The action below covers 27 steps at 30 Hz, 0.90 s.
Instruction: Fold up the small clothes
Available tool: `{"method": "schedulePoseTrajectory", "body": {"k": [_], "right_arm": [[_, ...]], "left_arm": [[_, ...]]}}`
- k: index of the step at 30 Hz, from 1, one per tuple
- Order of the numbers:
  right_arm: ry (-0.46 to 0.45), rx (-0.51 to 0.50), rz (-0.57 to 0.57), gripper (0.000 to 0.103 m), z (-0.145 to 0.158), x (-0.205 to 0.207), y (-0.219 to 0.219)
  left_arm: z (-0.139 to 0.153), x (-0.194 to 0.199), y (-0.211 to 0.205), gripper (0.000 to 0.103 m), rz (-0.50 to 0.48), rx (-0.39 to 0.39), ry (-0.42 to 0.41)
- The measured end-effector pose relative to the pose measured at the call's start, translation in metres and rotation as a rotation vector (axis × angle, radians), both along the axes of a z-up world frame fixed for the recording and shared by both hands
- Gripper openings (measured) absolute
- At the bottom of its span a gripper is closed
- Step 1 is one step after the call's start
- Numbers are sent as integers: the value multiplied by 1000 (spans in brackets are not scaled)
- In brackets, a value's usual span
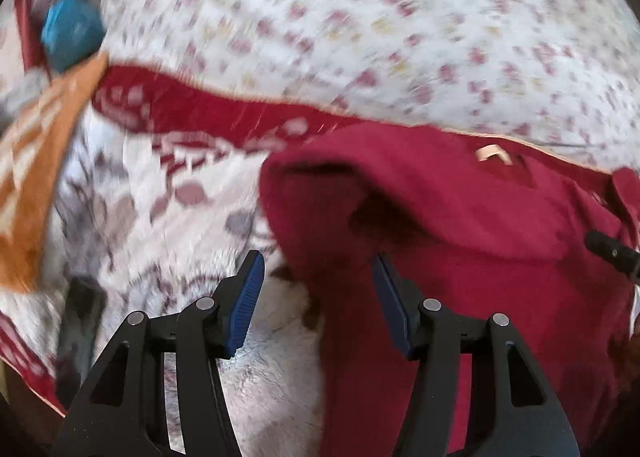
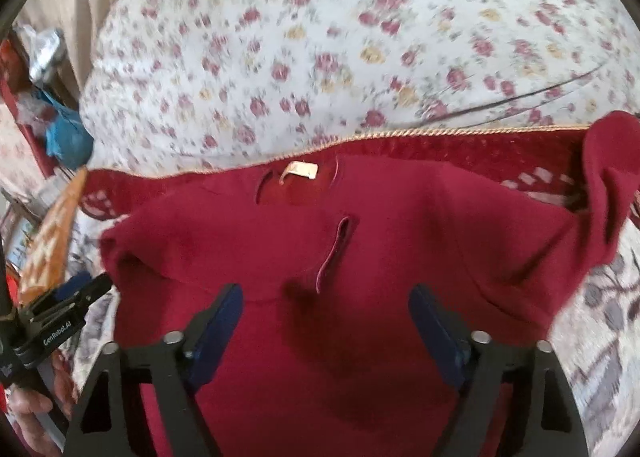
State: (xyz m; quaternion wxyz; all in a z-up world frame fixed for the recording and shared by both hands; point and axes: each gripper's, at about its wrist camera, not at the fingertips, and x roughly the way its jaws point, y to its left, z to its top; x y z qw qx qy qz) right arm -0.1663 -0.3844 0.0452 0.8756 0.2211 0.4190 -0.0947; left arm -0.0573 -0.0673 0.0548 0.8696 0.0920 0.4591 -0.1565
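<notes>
Right wrist: right claw [image 2: 326, 321] spread wide above red shirt [image 2: 360, 357].

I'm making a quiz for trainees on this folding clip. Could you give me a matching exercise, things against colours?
Things:
1. shirt
2. neck label
3. pads of the right hand-held gripper
4. bedsheet

Colours:
A. blue
B. white with red and yellow flowers
C. dark red
D. cream

Pairs: 1-C, 2-D, 3-A, 4-B
</notes>
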Motion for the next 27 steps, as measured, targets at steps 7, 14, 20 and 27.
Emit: {"method": "schedulePoseTrajectory", "body": {"k": [7, 14, 20, 27], "right_arm": [[66, -54, 19, 23, -33, 52, -3], [-12, -152, 60, 4, 8, 35, 1], [-35, -243, -52, 4, 49, -19, -38], [196, -132, -152, 6, -7, -25, -74]], "left_arm": [[-16, 20, 9, 56, 73, 46, 9], [-17, 21, 12, 56, 101, 43, 11], [-19, 19, 11, 58, 104, 26, 33], [1, -8, 28, 57, 86, -64, 99]]}}
